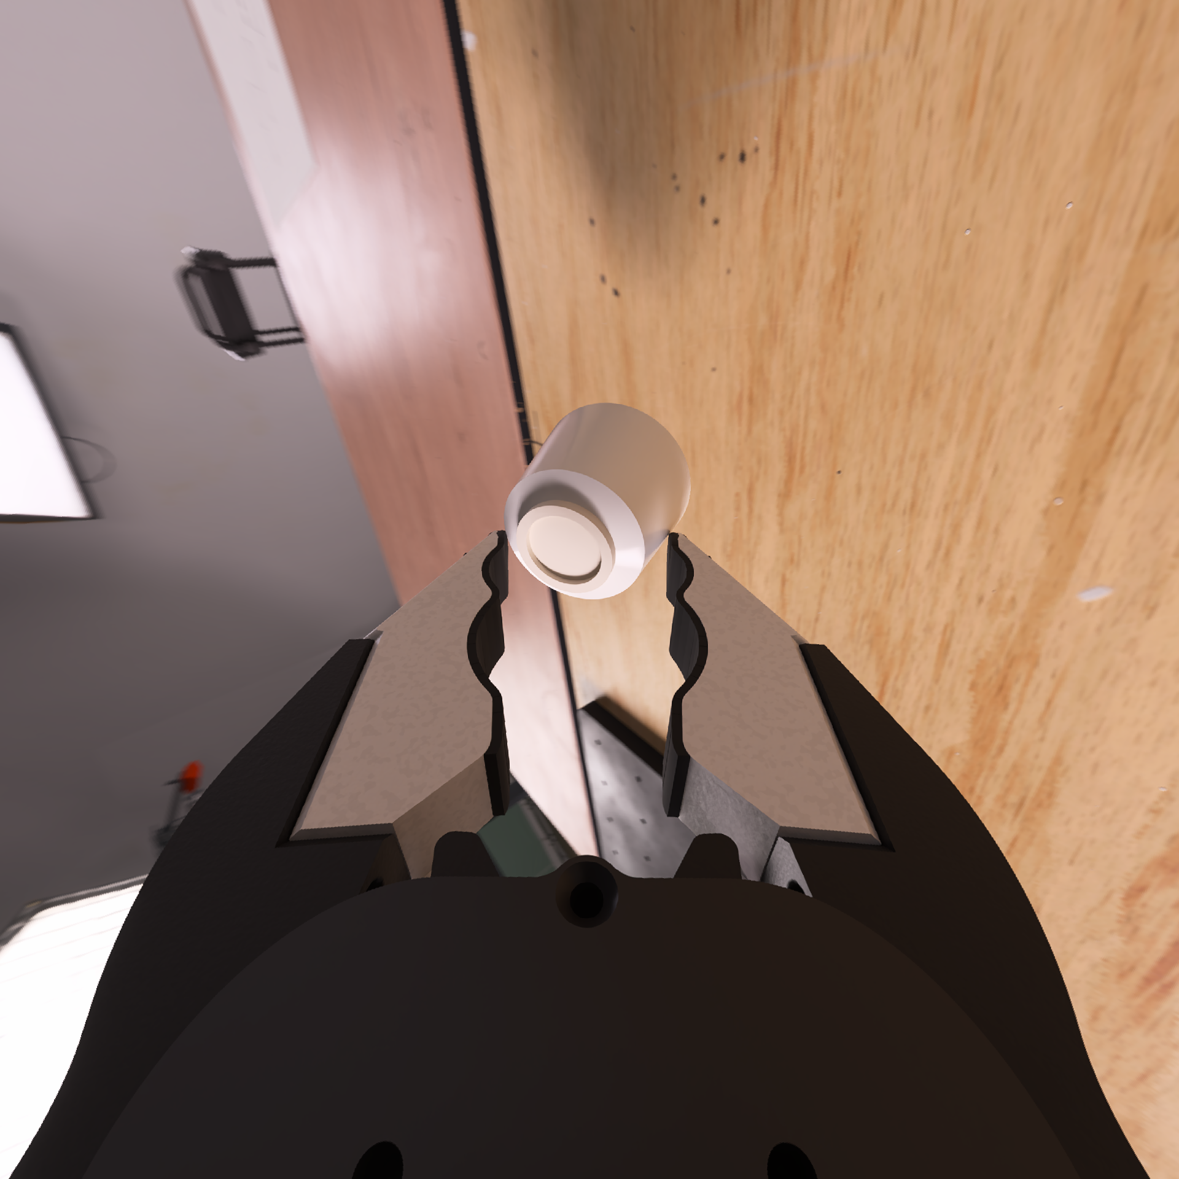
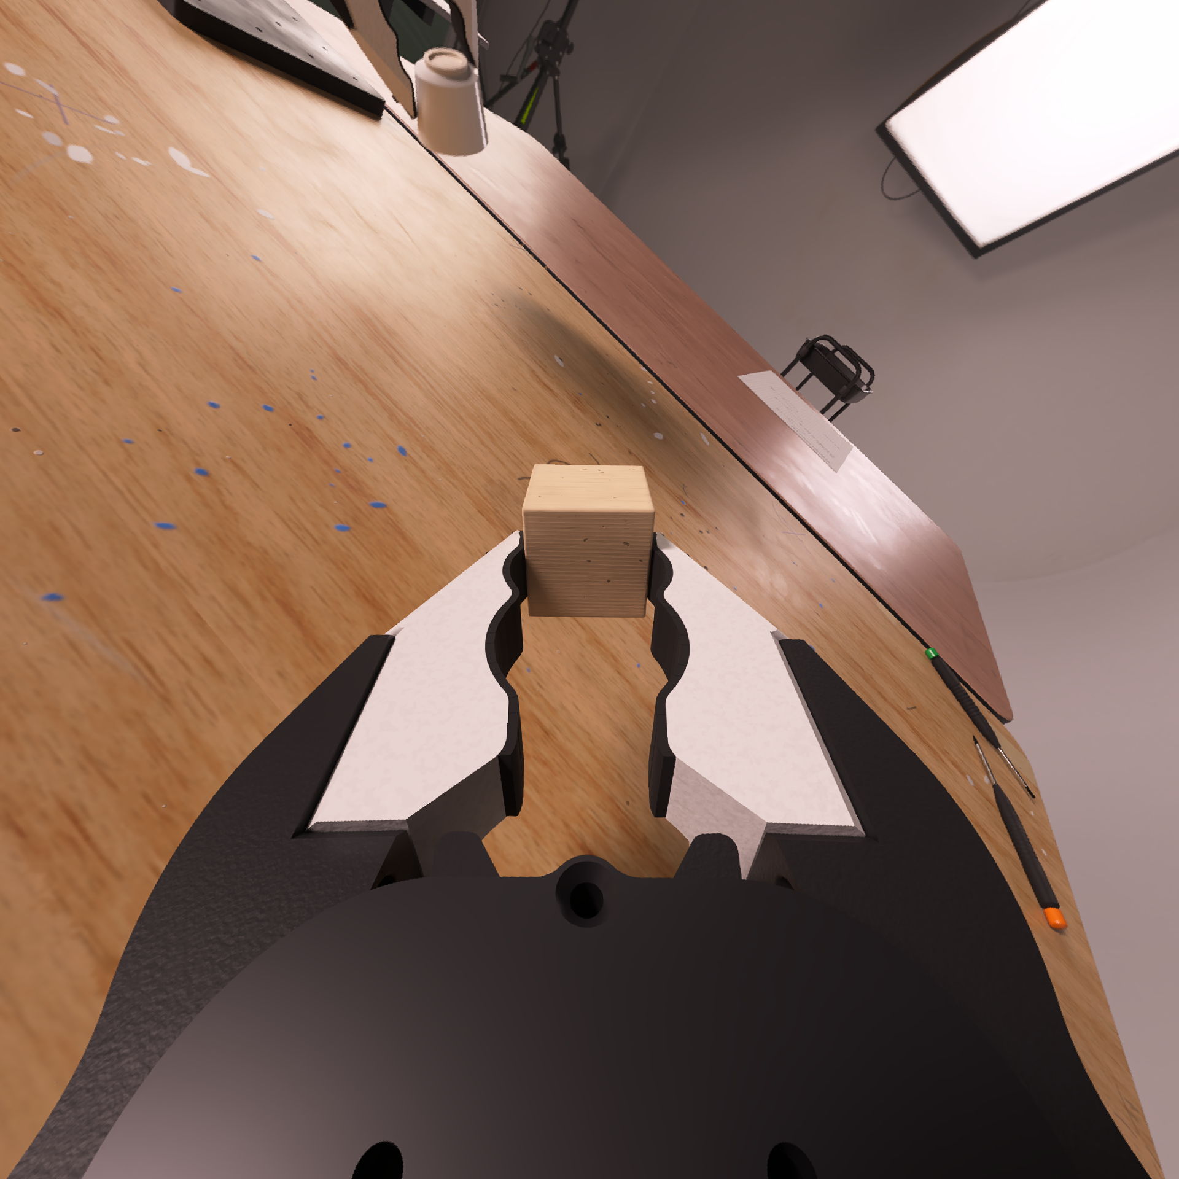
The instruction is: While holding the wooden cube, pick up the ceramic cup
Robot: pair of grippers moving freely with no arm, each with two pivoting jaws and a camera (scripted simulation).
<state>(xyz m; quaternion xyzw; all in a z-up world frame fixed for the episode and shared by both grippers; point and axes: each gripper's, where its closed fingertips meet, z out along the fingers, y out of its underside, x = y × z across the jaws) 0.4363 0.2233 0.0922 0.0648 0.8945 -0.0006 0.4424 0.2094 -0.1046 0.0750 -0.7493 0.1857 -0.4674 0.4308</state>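
Observation:
The white ceramic cup (image 1: 593,504) sits between the fingertips of my left gripper (image 1: 587,542), with its base turned toward the camera. The jaws are closed on its base end, both pads touching its sides. In the right wrist view the cup (image 2: 446,108) shows far off at the top, above the table's far edge, flanked by the left gripper's fingers (image 2: 383,64). My right gripper (image 2: 588,555) is shut on the light wooden cube (image 2: 587,542), pinched at the fingertips above the wooden table (image 2: 255,319).
A reddish-brown mat (image 2: 765,415) runs along the table's far edge, with a sheet of paper (image 2: 797,415) on it. A grey perforated plate (image 2: 287,38) lies near the cup. Two thin black tools (image 2: 1021,848) lie at the right edge. A tripod (image 2: 548,76) stands beyond.

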